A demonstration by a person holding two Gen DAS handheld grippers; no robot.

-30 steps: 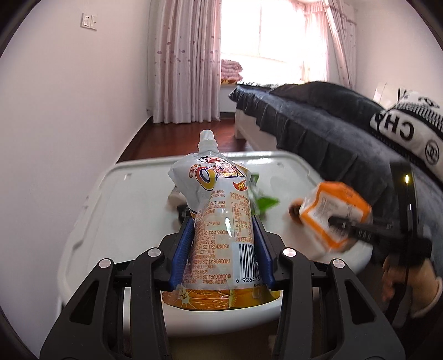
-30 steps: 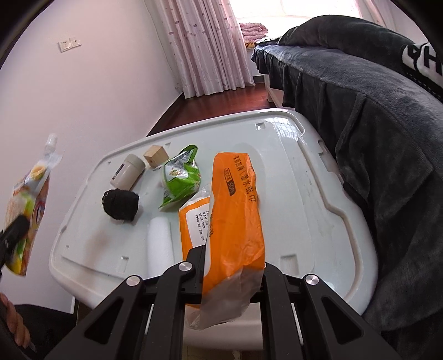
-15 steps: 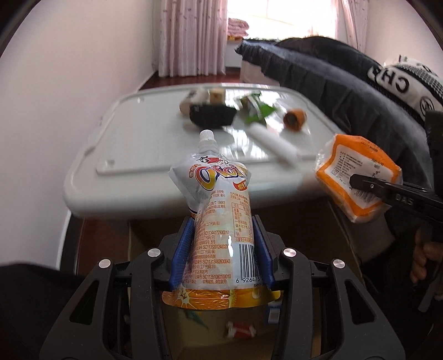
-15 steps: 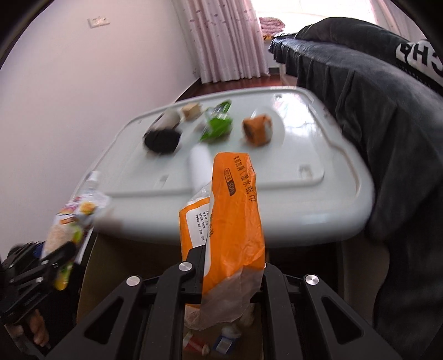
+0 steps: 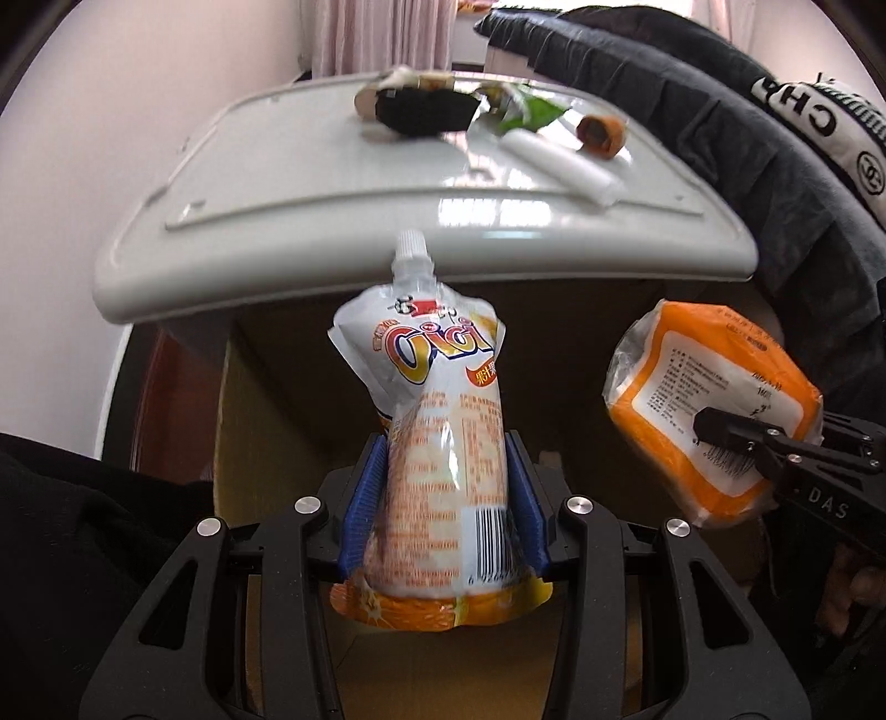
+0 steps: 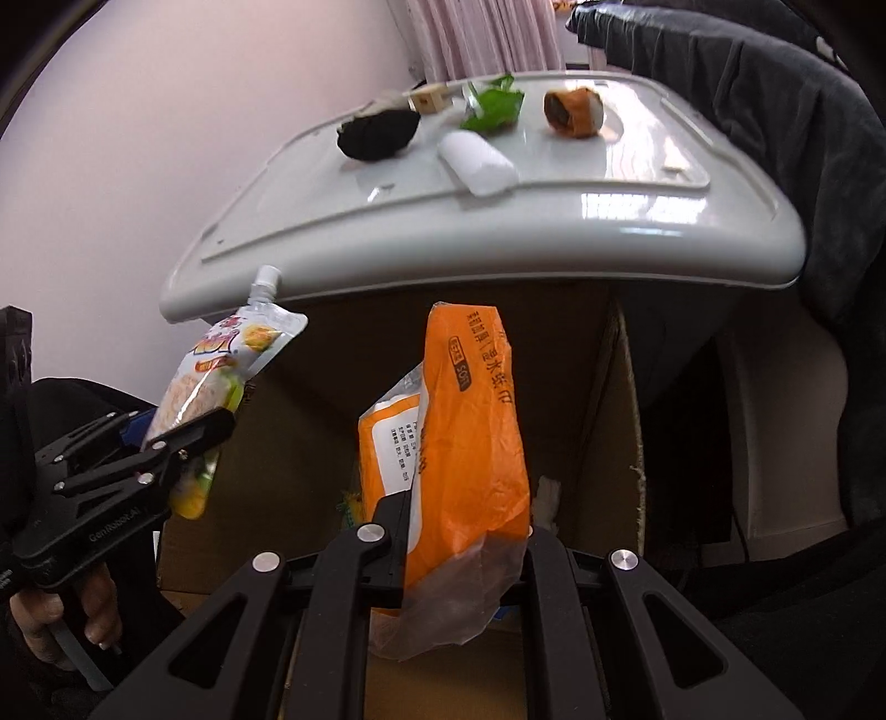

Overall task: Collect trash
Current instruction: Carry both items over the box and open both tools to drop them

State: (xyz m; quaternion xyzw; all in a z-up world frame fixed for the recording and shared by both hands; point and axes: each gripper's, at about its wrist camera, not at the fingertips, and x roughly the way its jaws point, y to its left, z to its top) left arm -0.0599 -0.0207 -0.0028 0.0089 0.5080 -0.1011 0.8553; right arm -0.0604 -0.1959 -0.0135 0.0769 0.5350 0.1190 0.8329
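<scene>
Between my left gripper [image 5: 443, 498] pads sits the juice pouch [image 5: 437, 443], clamped upright by its lower half with the spout pointing away from me. To its right my right gripper [image 6: 465, 531] is clenched on the orange tissue pack [image 6: 465, 443], whose loose clear end droops below the grip. Both pieces hang over the open cardboard box [image 6: 620, 421] that stands on the floor under the near edge of the white tabletop [image 5: 277, 243]. I can make out a few scraps already lying at the bottom of the box, though they are too dim to name. So I judge these two are at the point of being dropped in, not yet let go. Farther off, on the tabletop, plenty is left: a white roll [image 6: 479, 163] nearest the edge, a black crumpled lump [image 6: 379, 135], a green wrapper [image 6: 493, 108], an orange-and-brown roll [image 6: 573, 111], and a small tan cube [image 6: 429, 99] behind them. Beyond that lie the dark blanket [image 5: 692, 94] and pink curtain [image 6: 487, 33], so the job looks roughly a third done
</scene>
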